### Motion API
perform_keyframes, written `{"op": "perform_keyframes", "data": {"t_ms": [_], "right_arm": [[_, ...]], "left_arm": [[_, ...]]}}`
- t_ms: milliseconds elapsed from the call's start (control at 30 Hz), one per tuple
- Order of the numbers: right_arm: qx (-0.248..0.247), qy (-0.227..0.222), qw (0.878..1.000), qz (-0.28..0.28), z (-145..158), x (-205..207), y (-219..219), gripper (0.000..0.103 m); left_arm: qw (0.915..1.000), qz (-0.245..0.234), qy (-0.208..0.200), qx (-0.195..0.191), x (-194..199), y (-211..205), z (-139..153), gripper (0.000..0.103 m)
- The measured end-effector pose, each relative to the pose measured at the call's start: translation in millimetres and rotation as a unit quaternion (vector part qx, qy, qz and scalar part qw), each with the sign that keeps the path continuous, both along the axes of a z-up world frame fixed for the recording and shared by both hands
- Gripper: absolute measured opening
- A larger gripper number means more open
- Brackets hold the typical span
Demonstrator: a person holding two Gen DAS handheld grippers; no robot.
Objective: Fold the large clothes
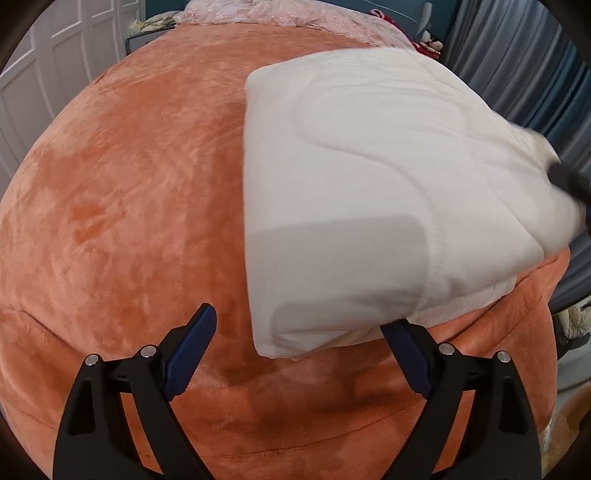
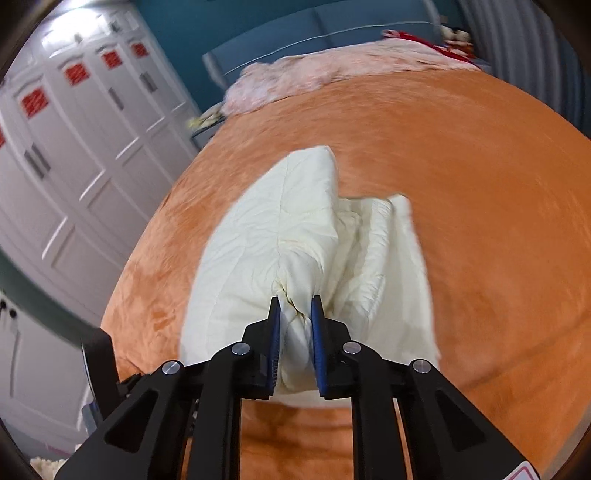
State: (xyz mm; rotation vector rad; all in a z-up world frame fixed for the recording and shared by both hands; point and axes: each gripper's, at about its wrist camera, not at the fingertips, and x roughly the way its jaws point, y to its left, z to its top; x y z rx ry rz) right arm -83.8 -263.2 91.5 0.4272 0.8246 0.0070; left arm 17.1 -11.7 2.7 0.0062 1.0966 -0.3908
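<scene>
A thick white quilted cover (image 1: 376, 192), folded into a fat rectangle, lies on the orange plush bed (image 1: 129, 206). My left gripper (image 1: 299, 321) stands open just over the near corner of the fold, its jaws wide apart and nothing pressed between them. In the right wrist view the same cover (image 2: 280, 236) is cream and bunched, and my right gripper (image 2: 295, 306) is shut on a pinched wad of its edge, lifting it off the bed (image 2: 480, 206). The right gripper also shows as a dark blur (image 1: 569, 181) at the cover's far right side.
A pink crumpled blanket (image 2: 332, 74) lies at the head of the bed against a teal headboard (image 2: 332, 33). White wardrobe doors (image 2: 74, 147) stand along the left. Grey curtains (image 1: 517, 85) hang at the right. Red and white items (image 1: 430, 46) sit by the pillows.
</scene>
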Motion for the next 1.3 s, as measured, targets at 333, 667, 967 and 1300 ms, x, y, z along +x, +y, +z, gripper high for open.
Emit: {"op": "perform_keyframes", "data": {"t_ms": [333, 667, 967, 1300], "right_arm": [[-0.016, 0.078, 0.995, -0.057, -67.4, -22.0, -28.0, 0.012], [-0.035, 0.104, 0.992, -0.057, -100.2, -4.7, -22.5, 0.013], [-0.027, 0.103, 0.993, -0.056, -99.1, -1.7, -22.1, 0.017], [-0.001, 0.067, 0.993, -0.094, -43.9, -23.7, -44.6, 0.050]], "left_arm": [[0.9997, -0.004, 0.019, 0.012, 4.9, -12.2, -17.4, 0.084], [0.9996, 0.003, 0.026, 0.010, 9.9, -11.3, -36.9, 0.085], [0.9997, -0.007, 0.021, 0.005, 2.7, -4.7, -23.4, 0.082], [0.9965, 0.038, -0.061, -0.042, -1.1, 74.5, 75.8, 0.081]]}}
